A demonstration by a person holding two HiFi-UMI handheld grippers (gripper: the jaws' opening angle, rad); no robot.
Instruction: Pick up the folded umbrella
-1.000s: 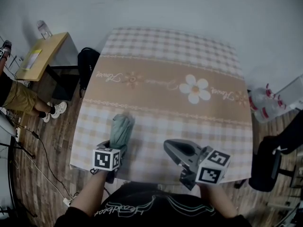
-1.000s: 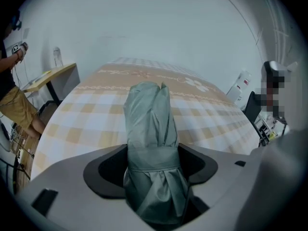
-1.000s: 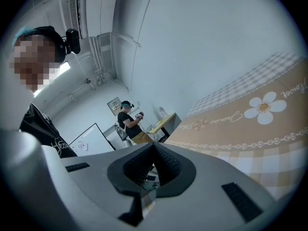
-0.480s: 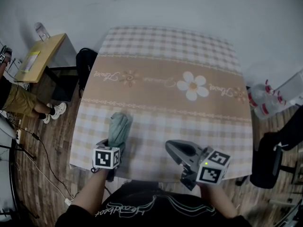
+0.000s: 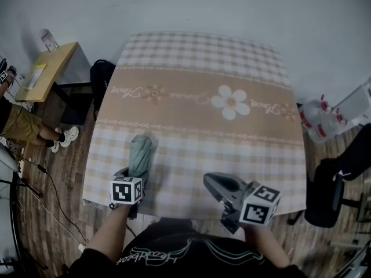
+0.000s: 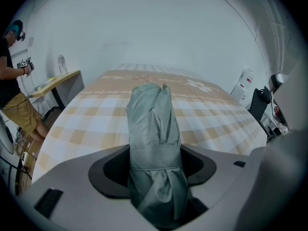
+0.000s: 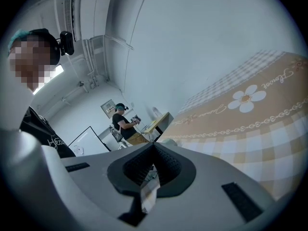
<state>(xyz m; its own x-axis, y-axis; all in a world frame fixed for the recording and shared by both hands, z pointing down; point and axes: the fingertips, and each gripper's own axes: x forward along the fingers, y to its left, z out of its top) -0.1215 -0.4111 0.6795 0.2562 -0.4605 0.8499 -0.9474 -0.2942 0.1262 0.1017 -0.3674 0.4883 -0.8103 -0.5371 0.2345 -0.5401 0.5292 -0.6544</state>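
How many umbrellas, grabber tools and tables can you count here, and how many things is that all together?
Umbrellas: 1, the green folded umbrella.
Grippers: 2, the left gripper, jaws just closing around the umbrella, and the right gripper.
Tables: 2, the checked table and the small wooden desk.
Total: 5.
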